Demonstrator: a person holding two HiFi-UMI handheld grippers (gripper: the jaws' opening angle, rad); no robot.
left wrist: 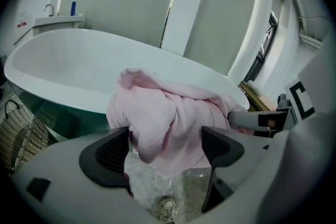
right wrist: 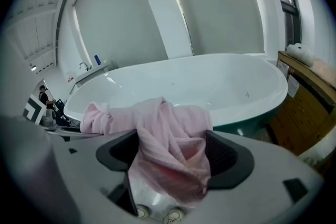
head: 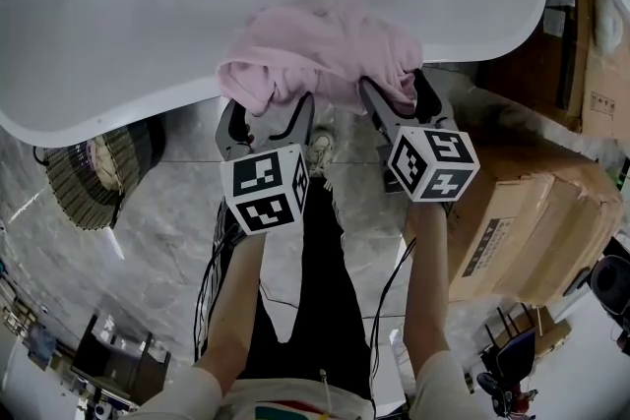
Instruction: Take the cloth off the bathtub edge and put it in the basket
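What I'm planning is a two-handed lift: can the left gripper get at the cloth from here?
Probably yes: the left gripper is open, the cloth hangs between its fingers, nothing blocks it.

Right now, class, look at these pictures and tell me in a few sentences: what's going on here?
A person stands at a white bathtub with a gripper in each hand. A pink cloth lies bunched over the tub's near edge. The left gripper and right gripper are both open, with hanging folds of the cloth between their jaws, not yet clamped. The basket stands on the floor at the person's left.
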